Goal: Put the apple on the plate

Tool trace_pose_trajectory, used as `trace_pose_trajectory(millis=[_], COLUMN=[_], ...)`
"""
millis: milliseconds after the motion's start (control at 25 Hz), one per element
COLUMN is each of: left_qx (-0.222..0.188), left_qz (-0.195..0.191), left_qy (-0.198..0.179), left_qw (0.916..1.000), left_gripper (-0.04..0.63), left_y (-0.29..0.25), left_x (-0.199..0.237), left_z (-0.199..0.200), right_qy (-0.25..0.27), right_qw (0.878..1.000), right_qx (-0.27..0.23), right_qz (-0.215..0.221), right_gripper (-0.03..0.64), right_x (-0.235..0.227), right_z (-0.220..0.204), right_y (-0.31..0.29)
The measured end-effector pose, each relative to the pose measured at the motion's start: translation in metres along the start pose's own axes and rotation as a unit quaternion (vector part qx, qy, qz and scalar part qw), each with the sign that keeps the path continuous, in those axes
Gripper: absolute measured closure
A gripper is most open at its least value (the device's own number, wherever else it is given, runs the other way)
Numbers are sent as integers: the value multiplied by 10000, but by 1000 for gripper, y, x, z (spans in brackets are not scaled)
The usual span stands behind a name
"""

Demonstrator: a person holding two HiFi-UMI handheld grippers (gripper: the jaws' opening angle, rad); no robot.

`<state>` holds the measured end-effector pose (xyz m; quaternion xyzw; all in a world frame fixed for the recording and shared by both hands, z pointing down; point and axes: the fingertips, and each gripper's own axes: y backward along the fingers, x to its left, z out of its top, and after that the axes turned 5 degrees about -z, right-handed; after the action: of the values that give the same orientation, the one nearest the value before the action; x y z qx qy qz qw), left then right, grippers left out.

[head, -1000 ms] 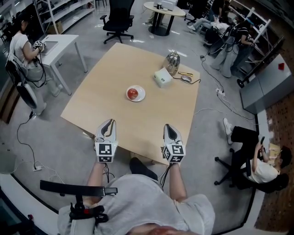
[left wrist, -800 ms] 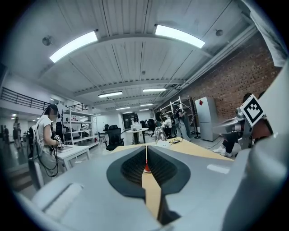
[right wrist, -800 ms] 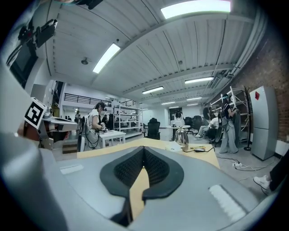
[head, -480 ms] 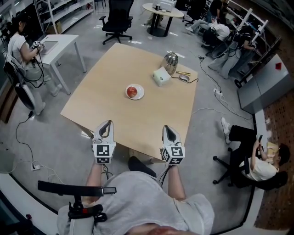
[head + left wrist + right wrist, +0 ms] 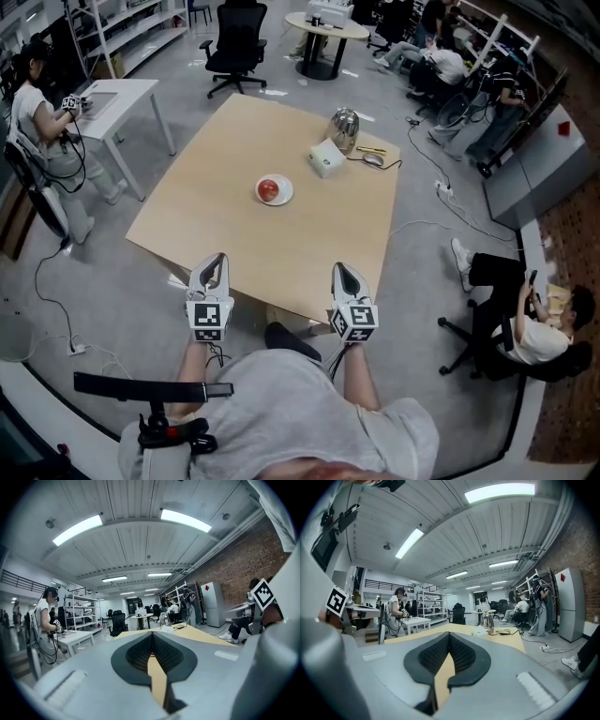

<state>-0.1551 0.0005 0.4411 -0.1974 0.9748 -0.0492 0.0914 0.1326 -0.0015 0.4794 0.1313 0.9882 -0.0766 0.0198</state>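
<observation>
- We see a wooden desk (image 5: 309,234) in an open office.
- Our left gripper (image 5: 217,261) hovers at the near edge, jaws together, empty.
- The apple (image 5: 269,189) sits on the plate (image 5: 289,195), mid-desk.
- Our right gripper (image 5: 339,271) is also closed and empty.

Tabletop (image 5: 244,244) lies bare up to the plate (image 5: 290,192) — kettle (image 5: 344,128) and box (image 5: 325,157) stand beyond.

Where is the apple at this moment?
In the head view, the apple sits on the white plate near the middle of the wooden table, to the left of the white box and the metal kettle.
</observation>
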Motion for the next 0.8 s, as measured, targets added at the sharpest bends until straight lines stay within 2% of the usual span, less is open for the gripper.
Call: trace_pose_trajectory(millis=[360,800], left_qx=[-45,-25], left_qz=[36,31], left_qy=[62,42], left_qw=[10000,10000], left_gripper=[576,575], left_y=[-9,2], left_x=[7,-3], left_z=[-5,-1], right_qy=[27,1], right_qw=[10000,10000], right_qx=[-53,-5], right_qz=[56,24], right_gripper=[611,612], right_x=[4,0], right_z=[-3,-2], right_y=[-13,3])
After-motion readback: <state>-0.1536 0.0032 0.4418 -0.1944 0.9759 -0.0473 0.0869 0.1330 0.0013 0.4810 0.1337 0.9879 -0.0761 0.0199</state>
